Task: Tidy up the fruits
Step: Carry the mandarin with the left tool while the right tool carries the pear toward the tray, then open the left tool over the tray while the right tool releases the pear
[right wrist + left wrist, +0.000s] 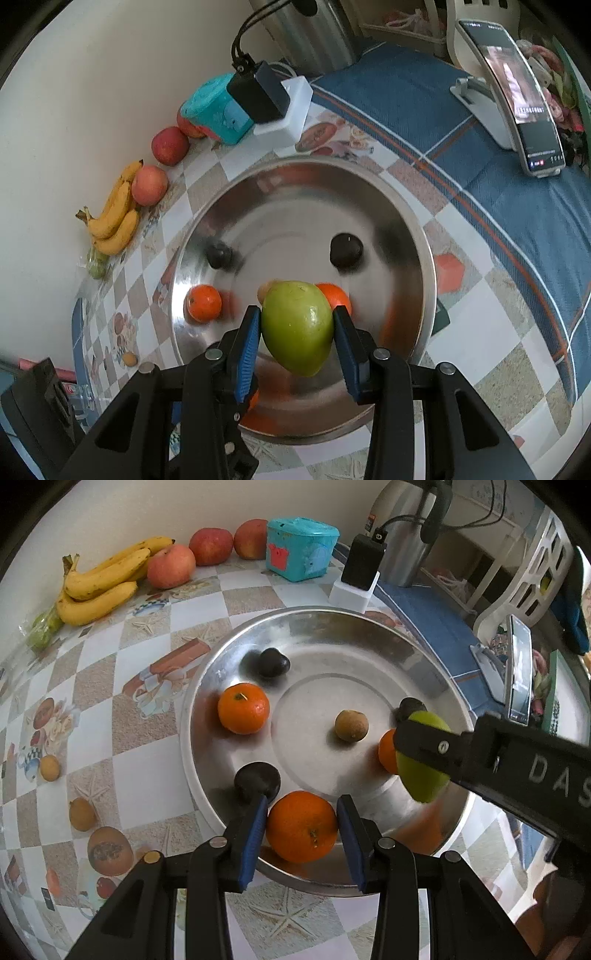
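Right gripper (297,328) pinches a green mango (297,326) above the metal tray (406,229), long axis tilted, tip pointing to the lower frame. Left gripper (301,829) brackets an orange (301,825) at the tray's near rim – pads (255,834) look touching or just beside it; grip unclear. In the tray, left view: three oranges, three dark plums (272,661), one small brown fruit (351,725). Upper left on the table: banana bunch (99,581) – three apples (171,565).

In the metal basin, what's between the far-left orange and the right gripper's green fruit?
A small round tan fruit on bare steel basin floor, between the orange and green fruit; left wrist view.
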Tool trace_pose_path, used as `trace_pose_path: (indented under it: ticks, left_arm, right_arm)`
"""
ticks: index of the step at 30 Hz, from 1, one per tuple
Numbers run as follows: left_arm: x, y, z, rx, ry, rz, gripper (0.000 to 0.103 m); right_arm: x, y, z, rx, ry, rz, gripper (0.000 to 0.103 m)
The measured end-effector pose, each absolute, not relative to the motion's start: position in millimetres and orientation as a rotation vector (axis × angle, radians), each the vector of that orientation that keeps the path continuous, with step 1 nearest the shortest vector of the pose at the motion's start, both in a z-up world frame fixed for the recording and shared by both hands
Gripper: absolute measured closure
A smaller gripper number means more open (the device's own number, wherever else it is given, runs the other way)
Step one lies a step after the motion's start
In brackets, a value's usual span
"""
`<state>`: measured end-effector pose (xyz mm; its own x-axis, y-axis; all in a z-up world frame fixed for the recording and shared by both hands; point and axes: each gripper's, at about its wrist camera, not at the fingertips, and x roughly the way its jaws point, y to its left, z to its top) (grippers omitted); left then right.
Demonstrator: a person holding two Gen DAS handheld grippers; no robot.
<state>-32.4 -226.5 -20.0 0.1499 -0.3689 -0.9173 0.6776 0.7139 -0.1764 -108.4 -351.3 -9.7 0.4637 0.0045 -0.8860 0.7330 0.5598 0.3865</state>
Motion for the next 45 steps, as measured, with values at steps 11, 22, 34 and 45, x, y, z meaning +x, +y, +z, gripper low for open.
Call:
trace_pose_path:
  ticks: [11, 22, 34, 45]
  left_arm:
    - [-33.1, -226.9, -19.6, 0.320, 1.197, -0.771, 0.061]
    - [-30.6, -222.4, -12.6, 0.299, 1.185, -0.769, 0.052]
    - [-16.8, -200.9, 4.0, 0.218, 1.198, -0.735, 0.052]
    - [22.3, -148.1, 13.0, 0.104, 1.220, -0.538, 0.052]
  right_arm:
    - [-103.9, -340.3, -16.9, 0.851, 1.064, -0.514, 0.061]
    - [-98.6, -339.5, -10.8, 0.822, 1.050, -0.505, 0.061]
    - [-99.9, -342.2, 0.4, 0.813, 0.996, -0.516, 0.061]
    - [-93.2, -333.0, 3.5, 0.762, 1.013, -0.503, 0.061]
